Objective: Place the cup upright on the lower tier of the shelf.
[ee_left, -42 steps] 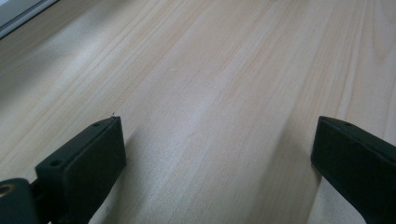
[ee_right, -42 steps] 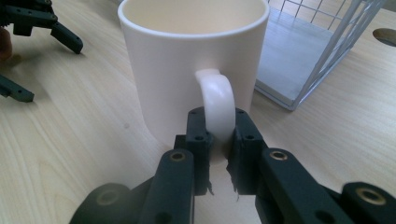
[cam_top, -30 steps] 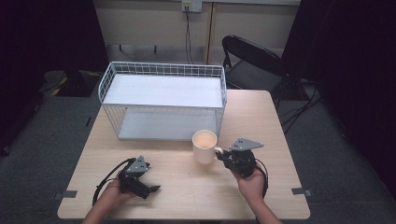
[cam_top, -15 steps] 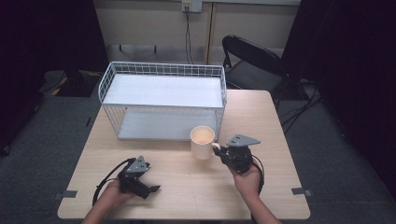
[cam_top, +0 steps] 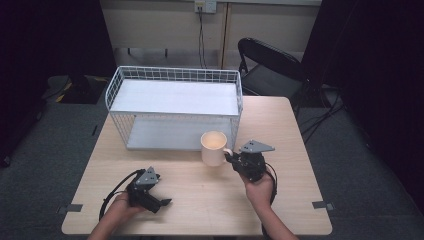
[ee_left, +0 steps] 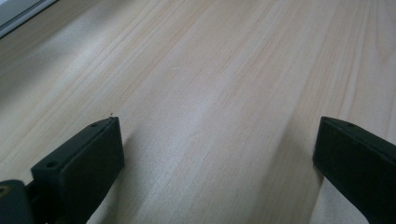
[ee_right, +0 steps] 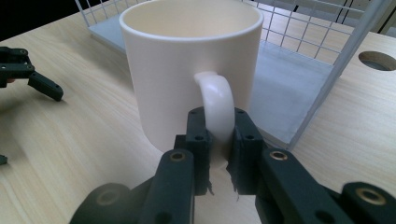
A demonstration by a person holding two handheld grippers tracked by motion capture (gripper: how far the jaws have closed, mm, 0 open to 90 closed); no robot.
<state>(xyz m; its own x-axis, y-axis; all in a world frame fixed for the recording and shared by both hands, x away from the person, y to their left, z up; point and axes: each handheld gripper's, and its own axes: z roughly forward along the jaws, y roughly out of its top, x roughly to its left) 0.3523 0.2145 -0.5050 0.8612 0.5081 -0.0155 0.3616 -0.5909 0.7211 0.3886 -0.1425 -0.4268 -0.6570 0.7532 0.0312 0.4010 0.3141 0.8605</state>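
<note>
A cream mug (cam_top: 213, 148) (ee_right: 187, 65) stands upright just in front of the white wire shelf rack (cam_top: 175, 107), near its right front corner. My right gripper (cam_top: 231, 157) (ee_right: 218, 140) is shut on the mug's handle (ee_right: 215, 105), one jaw on each side of it. The mug looks empty inside. My left gripper (cam_top: 161, 202) (ee_left: 215, 154) rests low over the bare wooden table (ee_left: 210, 84) at the front left, jaws wide open with nothing between them. It shows far off at the left edge of the right gripper view too.
The rack's lower grey shelf (ee_right: 280, 79) lies right behind the mug. A round cable hole (ee_right: 377, 60) is in the tabletop to the right. A black chair (cam_top: 270, 70) stands behind the table's far right corner.
My right gripper has carried the mug a little away from me and leftward, closer to the rack's front. The left gripper has stayed where it was.
</note>
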